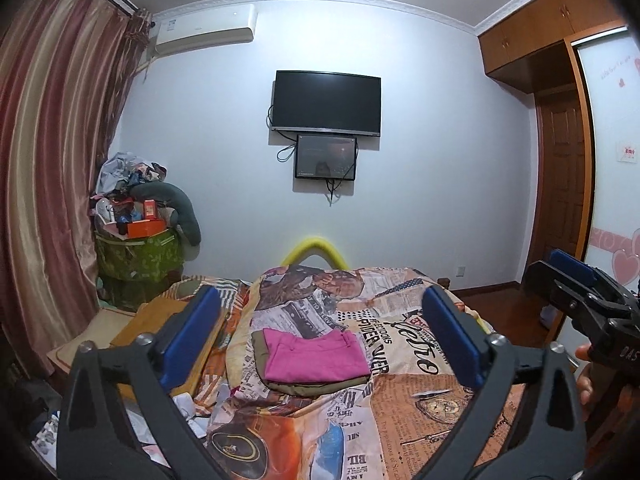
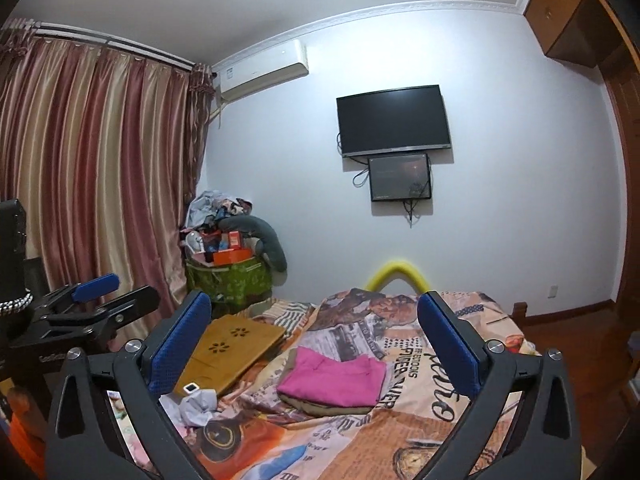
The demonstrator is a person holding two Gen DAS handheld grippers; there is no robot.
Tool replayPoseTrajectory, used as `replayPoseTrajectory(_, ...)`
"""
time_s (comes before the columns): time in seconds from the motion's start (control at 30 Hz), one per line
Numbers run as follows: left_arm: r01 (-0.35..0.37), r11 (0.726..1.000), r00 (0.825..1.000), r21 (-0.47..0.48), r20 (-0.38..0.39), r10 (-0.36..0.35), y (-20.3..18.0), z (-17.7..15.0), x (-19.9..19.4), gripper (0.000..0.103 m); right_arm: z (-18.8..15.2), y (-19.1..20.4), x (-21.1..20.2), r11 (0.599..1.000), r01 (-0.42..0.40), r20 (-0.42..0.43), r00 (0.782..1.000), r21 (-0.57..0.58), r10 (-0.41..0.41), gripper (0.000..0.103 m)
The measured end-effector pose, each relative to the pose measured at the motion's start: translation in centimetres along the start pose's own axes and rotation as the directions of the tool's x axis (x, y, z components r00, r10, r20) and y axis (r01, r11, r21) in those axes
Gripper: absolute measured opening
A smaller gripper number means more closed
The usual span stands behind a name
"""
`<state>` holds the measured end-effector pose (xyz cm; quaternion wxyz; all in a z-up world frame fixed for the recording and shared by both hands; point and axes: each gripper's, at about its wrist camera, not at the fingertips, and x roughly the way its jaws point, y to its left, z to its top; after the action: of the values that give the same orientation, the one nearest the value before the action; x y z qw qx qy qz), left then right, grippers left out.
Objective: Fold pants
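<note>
Folded pink pants [image 1: 316, 356] lie on top of folded olive pants [image 1: 320, 387] on the newsprint-patterned bedspread [image 1: 420, 408]. They also show in the right wrist view: the pink pants [image 2: 334, 378] over the olive pants [image 2: 320, 408]. My left gripper [image 1: 324, 340] is open and empty, held above and short of the stack. My right gripper [image 2: 316, 344] is open and empty too, also back from the stack. Each gripper shows at the edge of the other's view: the right gripper [image 1: 576, 280] and the left gripper [image 2: 104, 292].
A wooden lap tray [image 2: 232, 352] lies left of the pants, with crumpled paper [image 2: 198, 406] near it. A green box heaped with clutter [image 1: 138, 248] stands by the curtain [image 1: 48, 184]. A yellow foam tube [image 1: 314, 250] sits at the bed's far end. A TV [image 1: 326, 104] hangs on the wall.
</note>
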<state>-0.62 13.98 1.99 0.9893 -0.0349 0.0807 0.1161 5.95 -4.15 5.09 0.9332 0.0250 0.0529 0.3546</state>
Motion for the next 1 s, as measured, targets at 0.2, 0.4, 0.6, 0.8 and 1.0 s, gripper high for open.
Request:
replayPoseTrajectory(0.2, -0.002, 1.0, 1.0, -0.009, -0.009, 0.001, 0.0, -0.3, 0.0, 0.103, -0.7, -0.1, -0.3, 1.0, 0.01, -0.031, 0.999, 0.011, -0.01, 0.103)
replayPoseTrajectory(0.4, -0.005, 1.0, 1.0, -0.013, -0.016, 0.005, 0.1, -0.5, 0.4, 0.103, -1.0, -0.7, -0.4, 0.999, 0.021, -0.044, 0.999, 0.03, -0.02, 0.103)
replayPoseTrajectory(0.6, -0.004, 1.0, 1.0, -0.016, -0.018, 0.004, 0.3, -0.6, 0.6, 0.103, -1.0, -0.7, -0.6, 0.999, 0.027, -0.046, 0.999, 0.026, -0.026, 0.103)
replayPoseTrajectory(0.8, 0.0, 1.0, 1.0, -0.011, -0.027, 0.0, 0.2, -0.8, 0.8, 0.103, -1.0, -0.6, -0.8, 0.999, 0.028, -0.046, 0.999, 0.022, -0.027, 0.103)
replayPoseTrajectory(1.0, -0.003, 1.0, 1.0, 0.0, -0.024, 0.003, 0.0, -0.9, 0.8, 0.103, -0.7, -0.6, -1.2, 0.999, 0.03, -0.043, 0.999, 0.025, -0.028, 0.103)
